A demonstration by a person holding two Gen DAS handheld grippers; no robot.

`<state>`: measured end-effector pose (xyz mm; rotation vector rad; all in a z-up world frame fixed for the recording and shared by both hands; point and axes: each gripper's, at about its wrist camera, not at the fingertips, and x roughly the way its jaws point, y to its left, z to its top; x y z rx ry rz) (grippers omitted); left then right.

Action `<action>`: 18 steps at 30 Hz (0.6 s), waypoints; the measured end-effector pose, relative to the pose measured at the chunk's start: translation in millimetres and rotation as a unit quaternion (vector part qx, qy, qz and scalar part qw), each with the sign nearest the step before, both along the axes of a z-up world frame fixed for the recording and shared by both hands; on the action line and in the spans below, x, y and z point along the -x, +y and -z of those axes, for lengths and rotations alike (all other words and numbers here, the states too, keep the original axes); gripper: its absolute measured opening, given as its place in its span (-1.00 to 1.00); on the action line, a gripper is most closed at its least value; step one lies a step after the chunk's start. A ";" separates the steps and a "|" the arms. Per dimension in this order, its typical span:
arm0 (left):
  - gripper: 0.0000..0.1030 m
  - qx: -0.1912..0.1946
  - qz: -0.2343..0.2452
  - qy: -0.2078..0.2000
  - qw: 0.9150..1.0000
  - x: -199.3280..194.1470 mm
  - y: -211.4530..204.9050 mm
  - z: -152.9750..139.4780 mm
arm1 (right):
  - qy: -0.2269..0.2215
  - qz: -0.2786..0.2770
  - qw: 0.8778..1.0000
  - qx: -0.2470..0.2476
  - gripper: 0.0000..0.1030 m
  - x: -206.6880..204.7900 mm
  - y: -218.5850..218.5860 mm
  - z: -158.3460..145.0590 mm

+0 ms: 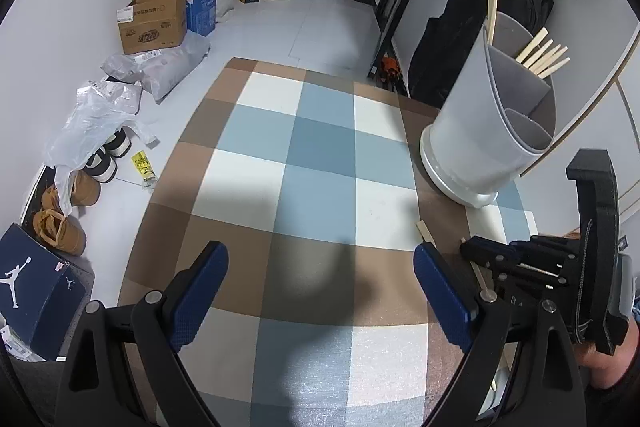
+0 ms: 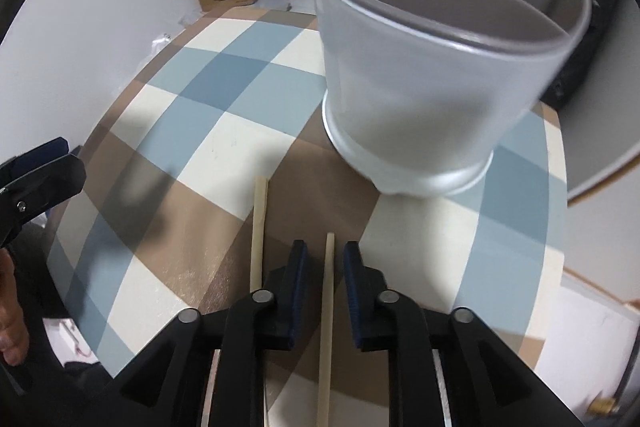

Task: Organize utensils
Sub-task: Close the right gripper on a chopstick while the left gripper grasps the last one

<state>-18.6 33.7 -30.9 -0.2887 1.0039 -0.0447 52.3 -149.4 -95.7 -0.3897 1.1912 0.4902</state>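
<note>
A grey divided utensil holder (image 1: 492,123) stands at the table's right side with several wooden chopsticks (image 1: 542,57) in it; it looms close in the right wrist view (image 2: 424,75). Two loose chopsticks lie on the checked tablecloth. One chopstick (image 2: 327,307) lies between the fingers of my right gripper (image 2: 326,259), whose jaws stand narrowly apart and do not touch it. The other chopstick (image 2: 258,231) lies just left of it. My left gripper (image 1: 320,267) is wide open and empty over the table's middle. The right gripper shows at the right of the left wrist view (image 1: 520,267).
The round table (image 1: 304,147) has a blue, white and brown checked cloth. On the floor to the left are cardboard boxes (image 1: 154,21), plastic bags (image 1: 100,115), shoes (image 1: 64,223) and a shoebox (image 1: 36,287). A black backpack (image 1: 488,27) leans behind the holder.
</note>
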 end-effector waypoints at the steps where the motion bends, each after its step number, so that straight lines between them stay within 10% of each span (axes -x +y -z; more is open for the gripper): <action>1: 0.77 0.003 0.004 0.005 1.000 -1.0 -1.8 1.4 | -0.002 -0.002 1.000 -0.003 -0.93 -0.5 -1.3 -0.7; 18: 0.72 0.032 0.045 0.111 0.992 -40.5 -72.5 14.4 | -0.177 0.109 0.958 -0.198 -0.93 14.0 -82.8 -106.7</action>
